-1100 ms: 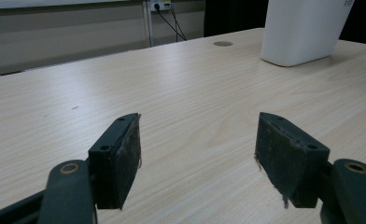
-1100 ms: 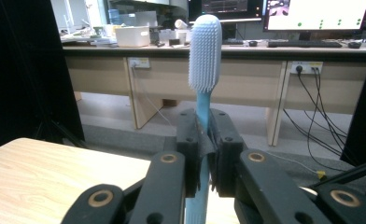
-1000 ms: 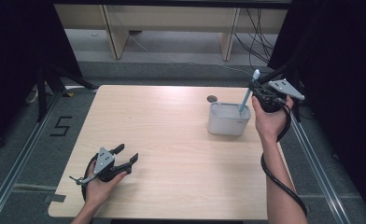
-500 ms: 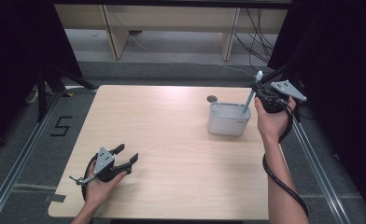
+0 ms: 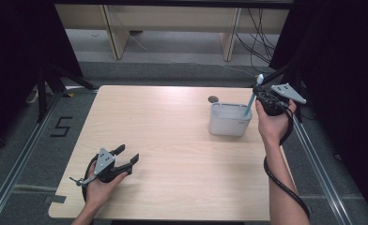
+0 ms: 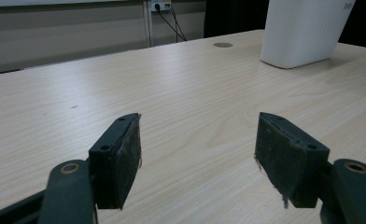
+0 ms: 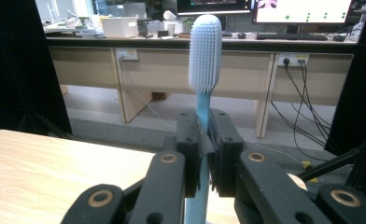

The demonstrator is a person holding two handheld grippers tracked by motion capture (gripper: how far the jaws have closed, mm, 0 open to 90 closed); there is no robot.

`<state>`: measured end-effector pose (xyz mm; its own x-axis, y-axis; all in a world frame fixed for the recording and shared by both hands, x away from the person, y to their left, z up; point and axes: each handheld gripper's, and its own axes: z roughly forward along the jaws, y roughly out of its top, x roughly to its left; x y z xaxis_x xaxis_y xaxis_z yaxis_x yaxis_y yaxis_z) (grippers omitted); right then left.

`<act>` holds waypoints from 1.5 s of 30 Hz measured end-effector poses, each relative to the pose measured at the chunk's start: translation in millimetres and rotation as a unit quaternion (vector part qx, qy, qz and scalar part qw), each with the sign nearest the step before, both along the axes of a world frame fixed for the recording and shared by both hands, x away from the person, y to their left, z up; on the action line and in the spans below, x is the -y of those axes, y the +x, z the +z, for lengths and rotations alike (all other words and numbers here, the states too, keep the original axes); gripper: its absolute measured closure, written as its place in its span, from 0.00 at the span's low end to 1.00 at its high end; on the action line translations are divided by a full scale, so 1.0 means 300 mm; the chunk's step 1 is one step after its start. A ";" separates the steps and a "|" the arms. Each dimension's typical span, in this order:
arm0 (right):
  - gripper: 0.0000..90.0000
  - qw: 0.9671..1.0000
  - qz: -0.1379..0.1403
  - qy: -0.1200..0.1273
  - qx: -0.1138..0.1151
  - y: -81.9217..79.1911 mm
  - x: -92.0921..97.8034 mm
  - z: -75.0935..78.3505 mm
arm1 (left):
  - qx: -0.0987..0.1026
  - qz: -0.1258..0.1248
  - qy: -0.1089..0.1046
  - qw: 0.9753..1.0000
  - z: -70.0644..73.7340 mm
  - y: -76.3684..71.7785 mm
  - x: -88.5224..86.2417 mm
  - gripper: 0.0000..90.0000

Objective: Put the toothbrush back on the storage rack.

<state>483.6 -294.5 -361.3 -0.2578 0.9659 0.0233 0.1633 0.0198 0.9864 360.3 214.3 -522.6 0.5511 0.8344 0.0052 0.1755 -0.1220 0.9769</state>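
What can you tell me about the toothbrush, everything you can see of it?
The toothbrush is light blue, with a rounded head of short pale bristles that look rubbery. It stands roughly upright, head up, its slim handle clamped between the jaws of the right claw. In the high view it leans slightly, its lower end reaching down into the white container at the table's far right side. Whether the tip touches the container's bottom can't be seen.

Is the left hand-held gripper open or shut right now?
Open. In the left gripper view its two pads stand wide apart with only bare table between them; the left hand-held gripper holds nothing.
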 end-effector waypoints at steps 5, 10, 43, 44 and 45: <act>0.94 1.000 -0.002 0.005 -0.002 -0.001 -0.004 -0.006 | -0.001 -0.001 -0.002 1.000 0.000 0.000 0.000 0.34; 0.94 1.000 -0.003 0.005 -0.009 0.000 -0.005 -0.019 | -0.002 0.001 -0.004 1.000 0.000 0.000 -0.001 0.34; 0.93 1.000 -0.005 -0.004 -0.026 0.008 -0.010 -0.115 | -0.002 0.001 -0.008 1.000 0.000 -0.003 -0.001 0.34; 0.93 1.000 -0.003 -0.003 -0.025 0.010 -0.011 -0.117 | 0.006 -0.005 -0.015 1.000 -0.003 0.002 0.000 0.34; 0.93 1.000 -0.006 0.003 -0.030 0.008 -0.013 -0.118 | 0.006 -0.005 -0.014 1.000 -0.003 0.003 0.000 0.34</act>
